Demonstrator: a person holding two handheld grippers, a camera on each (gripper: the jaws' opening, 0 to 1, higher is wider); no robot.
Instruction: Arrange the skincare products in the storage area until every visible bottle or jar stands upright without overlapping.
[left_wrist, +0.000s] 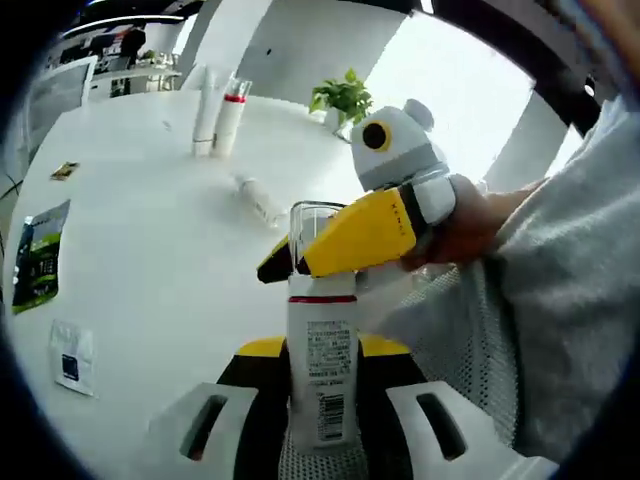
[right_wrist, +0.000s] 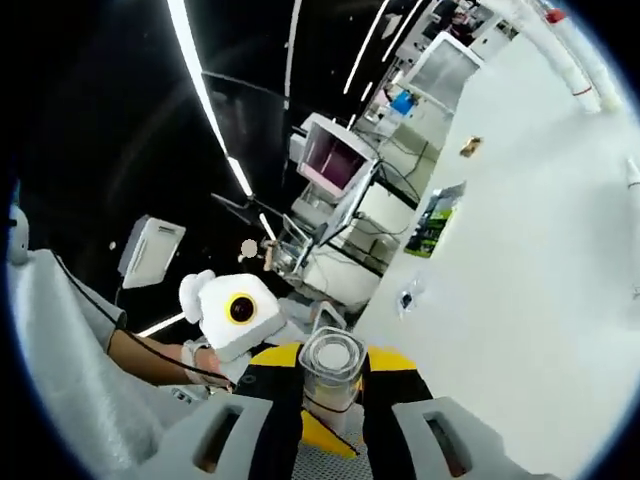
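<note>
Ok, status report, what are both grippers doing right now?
Left hand-held gripper shut on bottle. Right hand-held gripper clamped on its clear cap. Two tubes upright on table, one tube lying flat.

left tongs: clamped | right tongs: clamped | hand gripping right
</note>
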